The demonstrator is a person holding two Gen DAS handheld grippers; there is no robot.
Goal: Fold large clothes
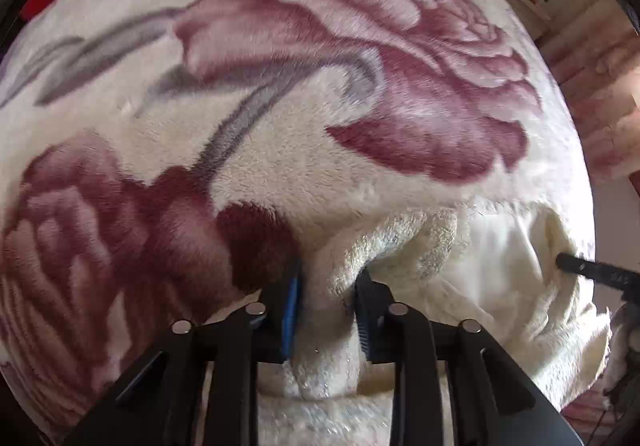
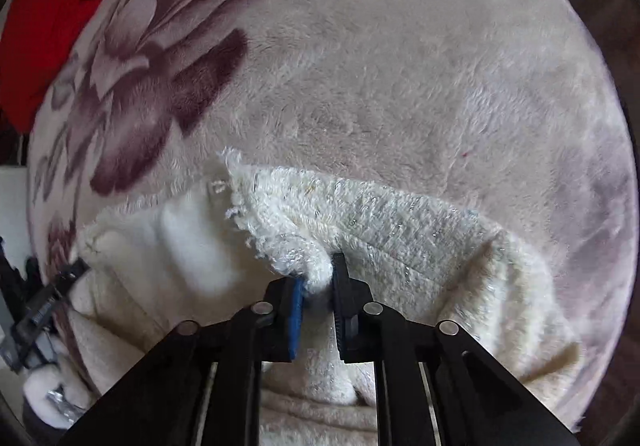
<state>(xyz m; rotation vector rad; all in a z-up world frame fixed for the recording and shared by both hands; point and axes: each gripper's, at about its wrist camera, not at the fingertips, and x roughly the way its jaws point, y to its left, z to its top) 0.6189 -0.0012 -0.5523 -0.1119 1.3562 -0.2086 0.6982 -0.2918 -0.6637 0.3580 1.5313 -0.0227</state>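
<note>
The left gripper is pinching a thick bunch of the cream fleece garment between its two fingers, the blue-padded finger pressing in from one side and the black one from the other, so that claw is clenched on cloth; the right gripper is doing the same, its fingers closing tightly on a rolled edge of the cream fleece garment just beyond a frayed, fluffy corner; the garment is lying bunched and partly doubled over on a plush floral blanket, its nubbly outer face turning up on one side and a smoother pale inner face showing on the other; the blanket, cream with big plum-coloured roses and grey leaves, is spreading out under everything and filling most of both views; in the left wrist view the tip of the right gripper is poking into the garment's far edge at the right, and in the right wrist view the left gripper is showing at the left edge, touching the same cloth; a red fabric is lying beyond the blanket's far edge, up in the corner.
</note>
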